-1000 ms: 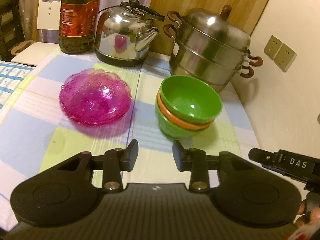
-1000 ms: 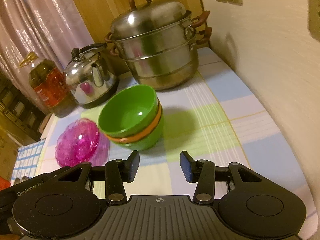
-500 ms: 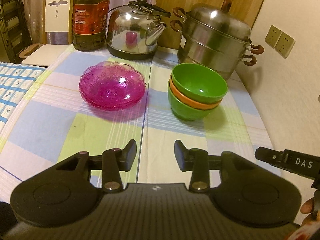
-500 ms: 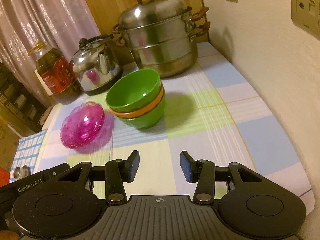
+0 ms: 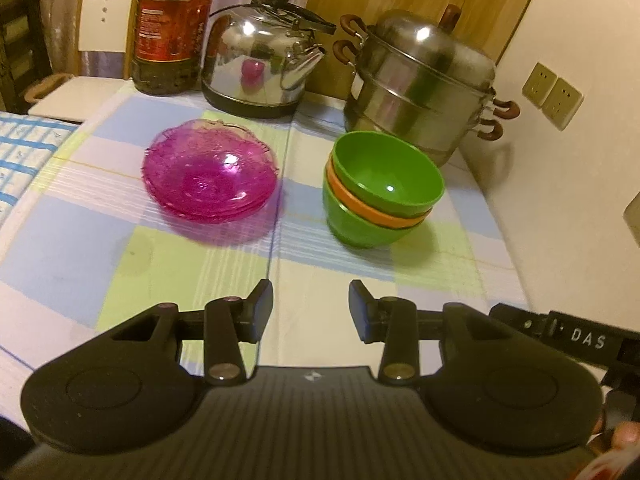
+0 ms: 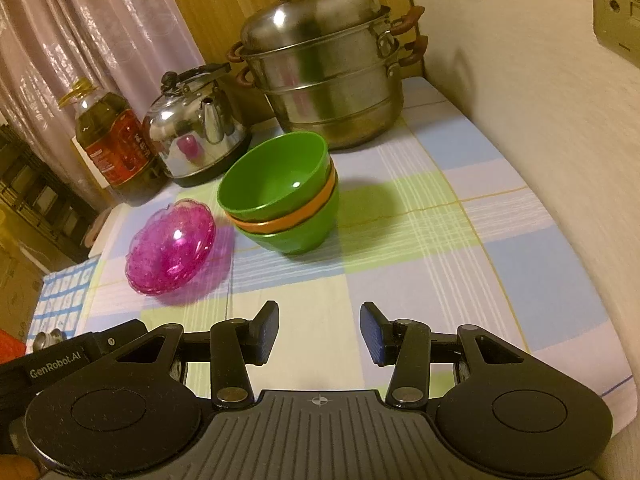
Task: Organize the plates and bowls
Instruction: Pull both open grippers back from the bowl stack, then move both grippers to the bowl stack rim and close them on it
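Both of your tools are empty with jaws spread wide: the left hand-held gripper (image 5: 311,306) and the right hand-held gripper (image 6: 319,332) hover over the near edge of the worktop (image 5: 72,240). The pink plates (image 5: 211,171) and the bowl stack (image 5: 380,190) sit mid-worktop, apart. The bowls nest crookedly, so a nudge at the rim could tip them. Behind them, the steamer pot (image 5: 420,84), kettle (image 5: 260,56) and oil bottle (image 5: 172,28) crowd the far edge.

Both wrist views look down the table from its near edge, sharing the stacked bowls (image 5: 380,196) (image 6: 280,204) near 12 o'clock.
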The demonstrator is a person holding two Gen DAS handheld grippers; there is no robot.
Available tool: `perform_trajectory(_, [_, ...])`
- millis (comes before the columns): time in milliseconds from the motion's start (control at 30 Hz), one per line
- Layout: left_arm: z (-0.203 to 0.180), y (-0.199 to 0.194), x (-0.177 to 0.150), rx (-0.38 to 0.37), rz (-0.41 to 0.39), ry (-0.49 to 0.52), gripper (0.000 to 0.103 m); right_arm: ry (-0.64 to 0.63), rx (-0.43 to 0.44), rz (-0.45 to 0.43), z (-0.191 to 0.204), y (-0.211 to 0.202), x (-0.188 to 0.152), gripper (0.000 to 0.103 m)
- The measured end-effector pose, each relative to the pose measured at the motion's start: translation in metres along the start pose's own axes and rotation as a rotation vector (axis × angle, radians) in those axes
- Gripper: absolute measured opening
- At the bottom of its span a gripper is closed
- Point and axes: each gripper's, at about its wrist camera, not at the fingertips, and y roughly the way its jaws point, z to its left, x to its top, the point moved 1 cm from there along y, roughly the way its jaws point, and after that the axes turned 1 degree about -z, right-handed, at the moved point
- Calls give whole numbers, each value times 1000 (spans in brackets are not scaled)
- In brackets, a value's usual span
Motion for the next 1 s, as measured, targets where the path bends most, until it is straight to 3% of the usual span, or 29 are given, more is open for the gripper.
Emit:
perform_trajectory(400, [-8,49,54,-74,20,-28,39,-1,3,-7,-3,33,49,45])
perform_trajectory(700, [-10,112,91,-98,45,-69,40,-1,1,29,-8,93,93,45])
perform_trajectory(1000, [-4,169,108,-108,93,-84,39,21,-3,81,-15,151,122,45])
